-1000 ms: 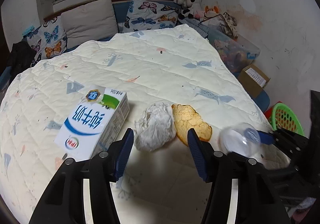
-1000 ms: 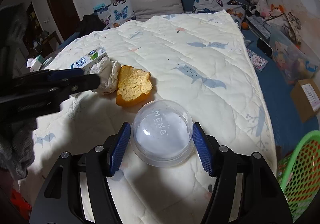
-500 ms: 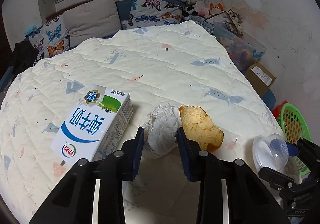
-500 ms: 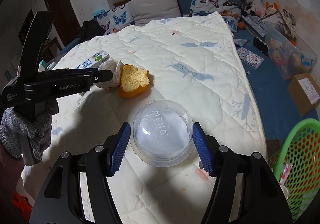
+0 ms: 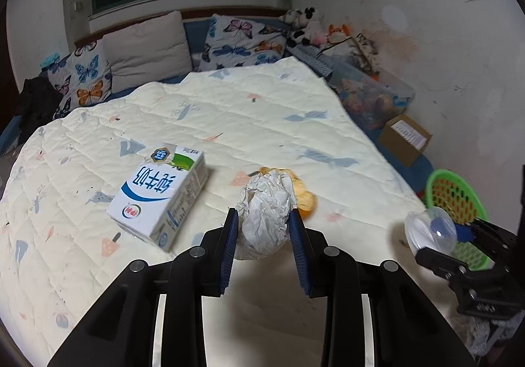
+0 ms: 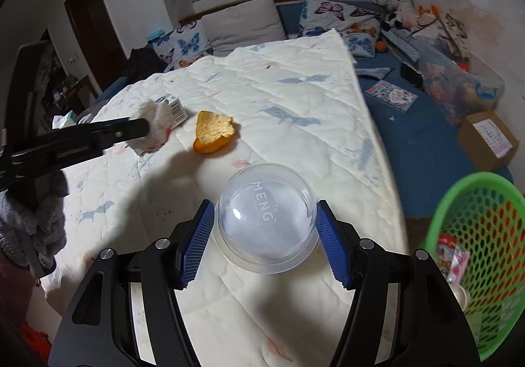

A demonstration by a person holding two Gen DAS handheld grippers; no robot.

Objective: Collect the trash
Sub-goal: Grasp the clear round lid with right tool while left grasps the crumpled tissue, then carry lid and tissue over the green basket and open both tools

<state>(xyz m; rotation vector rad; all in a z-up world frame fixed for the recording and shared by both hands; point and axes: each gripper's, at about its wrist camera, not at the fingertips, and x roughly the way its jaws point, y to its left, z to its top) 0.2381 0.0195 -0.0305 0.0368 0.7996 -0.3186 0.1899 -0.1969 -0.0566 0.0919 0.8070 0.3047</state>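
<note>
A crumpled white paper wad is pinched between the blue pads of my left gripper, lifted just off the cream quilt. In the right wrist view that wad hangs at the tip of the left gripper. My right gripper is shut on a clear plastic dome lid above the quilt's near right edge; the dome also shows at the right of the left wrist view. A piece of orange peel and a blue-and-white milk carton lie on the quilt.
A green mesh basket with wrappers inside stands on the floor right of the bed. A cardboard box, a plastic tub of toys and pillows line the far side. A gloved hand holds the left gripper.
My left gripper closed on the paper wad and raised it off the quilt. The right gripper carried the dome lid rightward, closer to the green basket.
</note>
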